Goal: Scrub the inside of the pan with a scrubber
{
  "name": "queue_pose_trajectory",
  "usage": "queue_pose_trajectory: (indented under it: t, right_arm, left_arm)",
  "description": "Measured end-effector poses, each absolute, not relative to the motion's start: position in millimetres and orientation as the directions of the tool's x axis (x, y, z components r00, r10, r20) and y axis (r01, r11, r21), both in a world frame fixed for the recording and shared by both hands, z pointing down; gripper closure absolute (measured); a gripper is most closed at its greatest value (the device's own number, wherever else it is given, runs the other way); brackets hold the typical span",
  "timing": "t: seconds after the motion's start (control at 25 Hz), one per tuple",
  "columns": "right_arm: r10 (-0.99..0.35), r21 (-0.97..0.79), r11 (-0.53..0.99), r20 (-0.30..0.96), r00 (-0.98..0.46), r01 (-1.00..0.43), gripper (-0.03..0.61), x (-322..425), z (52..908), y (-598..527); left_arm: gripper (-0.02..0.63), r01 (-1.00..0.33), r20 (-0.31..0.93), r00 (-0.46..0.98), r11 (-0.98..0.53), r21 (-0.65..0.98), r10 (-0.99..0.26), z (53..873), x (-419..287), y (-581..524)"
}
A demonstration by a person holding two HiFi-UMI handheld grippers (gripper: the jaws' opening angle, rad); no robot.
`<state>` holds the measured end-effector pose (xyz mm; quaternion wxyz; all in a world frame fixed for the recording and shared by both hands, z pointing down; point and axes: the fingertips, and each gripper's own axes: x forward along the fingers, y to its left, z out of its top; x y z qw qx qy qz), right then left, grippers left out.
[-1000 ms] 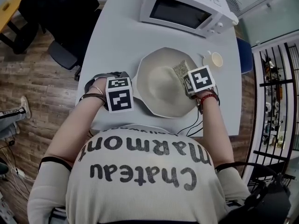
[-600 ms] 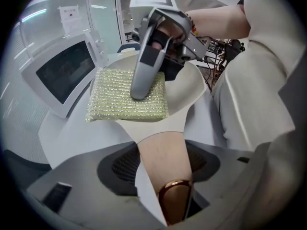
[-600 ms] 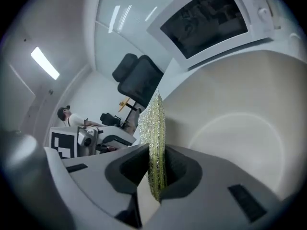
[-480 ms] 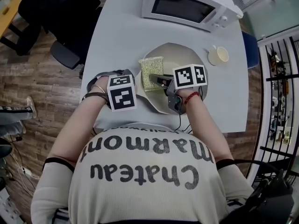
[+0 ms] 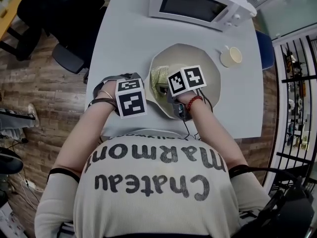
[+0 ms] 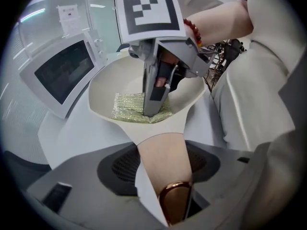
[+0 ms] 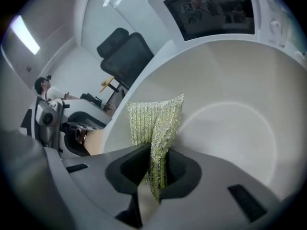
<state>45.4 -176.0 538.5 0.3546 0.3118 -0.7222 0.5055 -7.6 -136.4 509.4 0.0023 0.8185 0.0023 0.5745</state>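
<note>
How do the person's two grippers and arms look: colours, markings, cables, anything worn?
Both the left gripper and the right gripper are grey plastic, each topped by a white cube with black square markers. A black cable trails from the right one. The right wrist wears a red bead bracelet, the left thin bangles; the cream sleeves end in dark bands.

My head camera looked steeply down from high above the left claw (image 5: 131, 102) and the right claw (image 5: 166, 89), taking in the desk (image 5: 124, 38) around them. The left claw's camera rode close behind its jaws and faced across the pan (image 6: 108, 87) at the right claw, with the microwave (image 6: 62, 73) beyond. The right claw's camera sat very near the scrubber (image 7: 156, 123), facing into the same pan towards that microwave. All three views shared the pan's bowl.
</note>
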Motion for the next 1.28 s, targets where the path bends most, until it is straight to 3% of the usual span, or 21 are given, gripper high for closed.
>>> queue_pose_trajectory:
  t: [0.32, 0.4, 0.56, 1.28]
  right_arm:
    - [-0.04, -0.142, 0.53, 0.981, -0.192, -0.836, 0.523, 77.4, 560.1, -156.8]
    - [-0.021, -0.12, 0.555, 0.987, -0.158, -0.823, 0.523, 77.7, 561.5, -150.1]
    - [-0.106, -0.008, 0.642, 0.989, -0.098, -0.767, 0.522, 89.5, 562.9, -167.0]
    - [0.004, 0.142, 0.709, 0.979, 0.204, -0.691, 0.523, 185.9, 569.5, -144.9]
  left_arm:
    - [0.354, 0.001, 0.943, 0.333, -1.0, -0.005, -0.004, 509.4, -7.6, -136.5]
    - [0.354, -0.007, 0.942, 0.336, -1.0, 0.0, -0.002, 510.3, -7.0, -135.2]
    - [0.353, -0.009, 0.944, 0.329, -1.0, -0.019, -0.021, 508.8, -7.9, -137.2]
    - [0.354, -0.008, 0.955, 0.291, -0.998, -0.06, -0.06, 509.6, -9.2, -133.8]
